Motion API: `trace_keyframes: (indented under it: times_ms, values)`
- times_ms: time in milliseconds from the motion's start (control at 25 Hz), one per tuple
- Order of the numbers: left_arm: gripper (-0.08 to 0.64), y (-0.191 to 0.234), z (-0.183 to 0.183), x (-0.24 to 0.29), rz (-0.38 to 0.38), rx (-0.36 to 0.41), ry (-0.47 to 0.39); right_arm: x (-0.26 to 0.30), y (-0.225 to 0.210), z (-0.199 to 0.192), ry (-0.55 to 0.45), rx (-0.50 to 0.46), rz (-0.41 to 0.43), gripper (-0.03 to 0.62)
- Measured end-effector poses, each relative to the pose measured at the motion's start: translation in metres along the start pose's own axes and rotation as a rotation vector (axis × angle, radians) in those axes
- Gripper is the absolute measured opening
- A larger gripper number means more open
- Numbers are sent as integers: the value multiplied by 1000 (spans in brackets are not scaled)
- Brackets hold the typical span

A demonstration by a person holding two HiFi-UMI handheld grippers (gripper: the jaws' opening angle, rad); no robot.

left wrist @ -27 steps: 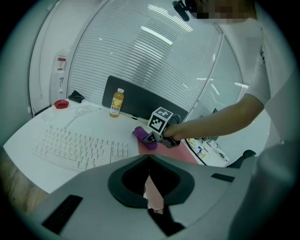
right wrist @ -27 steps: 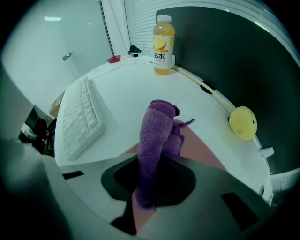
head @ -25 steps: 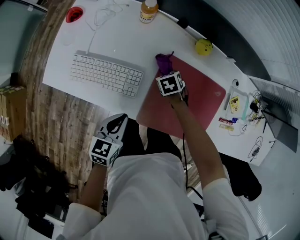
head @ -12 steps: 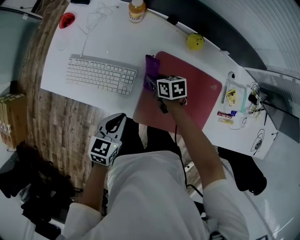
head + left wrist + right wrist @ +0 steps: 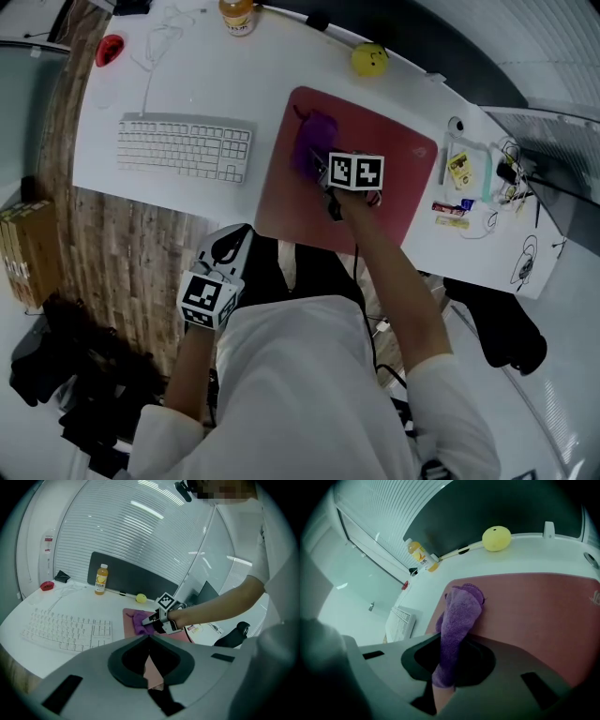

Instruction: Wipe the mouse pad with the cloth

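Left gripper (image 5: 149, 641) parked short of the desk (image 5: 281, 66), jaws pressed together on nothing. Right gripper (image 5: 446, 667) clamped on the cloth (image 5: 461, 609), bunched just ahead of the jaws on the mouse pad (image 5: 534, 606). Best to press it flat, sweep rightward across bare pad, hold the clamp firm.

No words or numbers legible.
- Right cube (image 5: 356, 172), on the right tongs (image 5: 443, 679): black-and-white square markers, coded patterns only.
- Left cube (image 5: 205, 298), on the left tongs (image 5: 149, 639): markers of the same kind.
- Bottle (image 5: 236, 13): label, print too small to read.
- Mouse pad (image 5: 408, 173): pale corner logo, illegible.
- Packets (image 5: 458, 171) on the counter (image 5: 187, 84): printing unreadable.
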State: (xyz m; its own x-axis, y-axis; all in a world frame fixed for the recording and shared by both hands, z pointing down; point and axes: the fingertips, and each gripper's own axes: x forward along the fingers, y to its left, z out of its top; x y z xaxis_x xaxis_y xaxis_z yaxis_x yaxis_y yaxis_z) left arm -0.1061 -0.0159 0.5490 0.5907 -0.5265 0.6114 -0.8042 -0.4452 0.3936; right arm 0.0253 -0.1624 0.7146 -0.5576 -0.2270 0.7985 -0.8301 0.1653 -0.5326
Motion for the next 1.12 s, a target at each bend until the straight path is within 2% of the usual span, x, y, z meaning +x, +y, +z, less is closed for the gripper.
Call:
trace_keyframes:
  times_ms: [360,1120]
  values:
    - [17,-26,1,16,-34,23,10,-24,-35,-8,-18,19,-39,72]
    - [17,-75,5,52,-90,53,21,-109,-153,-36,-43,96,-167,72]
